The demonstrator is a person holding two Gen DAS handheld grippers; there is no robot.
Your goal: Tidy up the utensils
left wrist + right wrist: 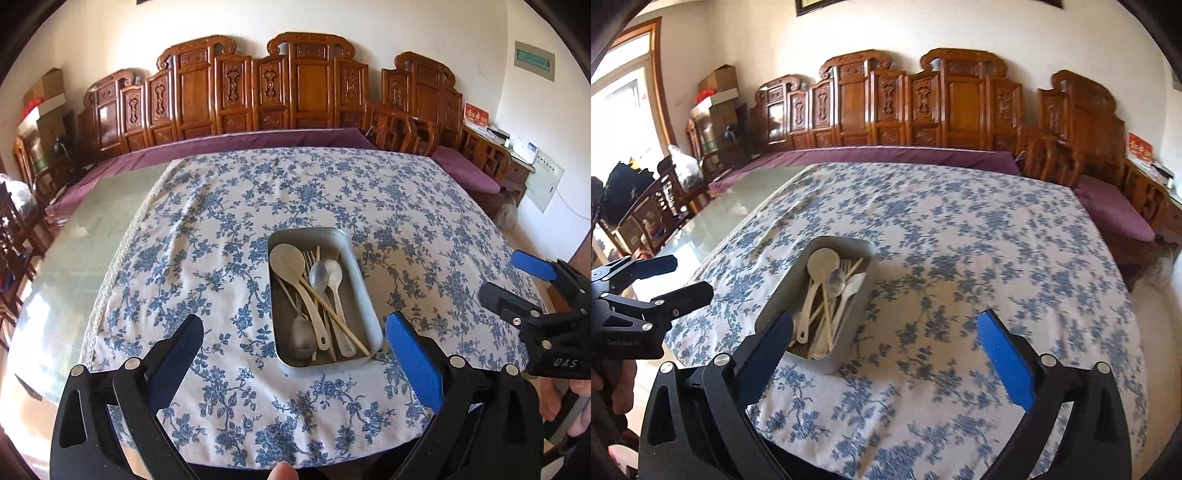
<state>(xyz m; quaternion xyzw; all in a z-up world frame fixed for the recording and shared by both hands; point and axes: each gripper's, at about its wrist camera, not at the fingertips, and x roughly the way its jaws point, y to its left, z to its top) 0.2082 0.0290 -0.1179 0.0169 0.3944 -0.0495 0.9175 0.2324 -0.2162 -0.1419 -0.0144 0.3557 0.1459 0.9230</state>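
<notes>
Metal tray (pixel 369 295) of utensils (pixel 317 295) lies dead ahead of left gripper (pixel 306 350), long axis away; right gripper (pixel 886 350) offset right. Both fingers apart, empty.

One metal tray (pixel 364 291) sits ahead of the tongs. It contains two metal spoons (pixel 318 275), three pale plastic spoons (pixel 287 258), and one fork (pixel 309 254). Chopstick (pixel 332 308) quantity cannot be determined. One floral tablecloth (pixel 221 229) lies below.
</notes>
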